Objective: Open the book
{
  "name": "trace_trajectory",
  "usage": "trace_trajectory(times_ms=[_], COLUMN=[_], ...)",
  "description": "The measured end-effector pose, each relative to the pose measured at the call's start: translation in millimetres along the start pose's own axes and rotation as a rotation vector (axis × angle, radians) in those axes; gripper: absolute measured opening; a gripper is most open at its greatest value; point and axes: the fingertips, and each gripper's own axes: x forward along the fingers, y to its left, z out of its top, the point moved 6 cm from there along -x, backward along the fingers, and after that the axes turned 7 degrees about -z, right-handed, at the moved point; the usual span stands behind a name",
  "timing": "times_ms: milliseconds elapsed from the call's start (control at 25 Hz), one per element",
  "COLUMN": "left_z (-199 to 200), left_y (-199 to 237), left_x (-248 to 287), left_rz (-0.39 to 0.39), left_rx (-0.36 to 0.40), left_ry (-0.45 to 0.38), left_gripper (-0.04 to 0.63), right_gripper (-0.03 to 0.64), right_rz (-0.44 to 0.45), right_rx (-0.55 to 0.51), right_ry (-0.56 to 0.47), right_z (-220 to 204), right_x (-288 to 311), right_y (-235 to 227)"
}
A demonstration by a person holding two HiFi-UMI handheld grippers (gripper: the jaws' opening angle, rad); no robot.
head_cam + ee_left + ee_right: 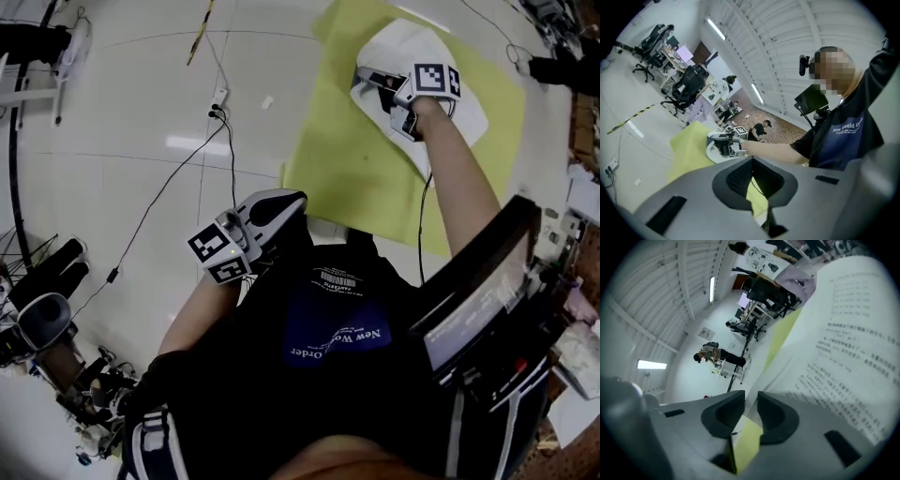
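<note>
Book [405, 42] lies open on yellow cloth [347, 159], upper right of head view. My right gripper [370, 84] hovers over its page, jaws a narrow slit, nothing visibly pinched. Left gripper [286, 202] closed and empty, mid-frame. Risk: the right tips could snag a leaf, creasing or tearing it.

Office chairs [689, 82], desks [675, 58] and strip lights [716, 29] suggest an office.

your left gripper [752, 159] is closed and empty; beyond it your right gripper [717, 140] sits on the white book [712, 155] over yellow cloth [686, 150].
</note>
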Motion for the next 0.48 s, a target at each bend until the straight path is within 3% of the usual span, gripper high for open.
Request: trace_trajectory(times_ms=[40, 120, 240, 360, 480], left_z=[7, 16, 18, 17, 17], left_y=[3, 7, 6, 2, -2], left_x=[-3, -8, -10, -8, -3], left_rz=[0.009, 0.022, 0.016, -0.006, -0.022], left_rx=[-0.003, -0.006, -0.001, 0.014, 0.028], left_ry=[0.0, -0.003, -0.007, -0.003, 0.007], left_gripper=[0.002, 0.002, 0.002, 0.002, 0.002], right_gripper=[0.075, -0.012, -0.012, 0.011, 0.011], right_rz=[-0.014, -0.057, -0.062, 0.027, 0.232], right_rx=[0.009, -0.015, -0.111, -0.171, -0.082], right_ry=[0.014, 0.033, 0.033, -0.015, -0.101], right_z=[7, 16, 12, 2, -7], right_x=[11, 25, 30, 15, -12], right_y=[-1, 3, 24, 45, 57])
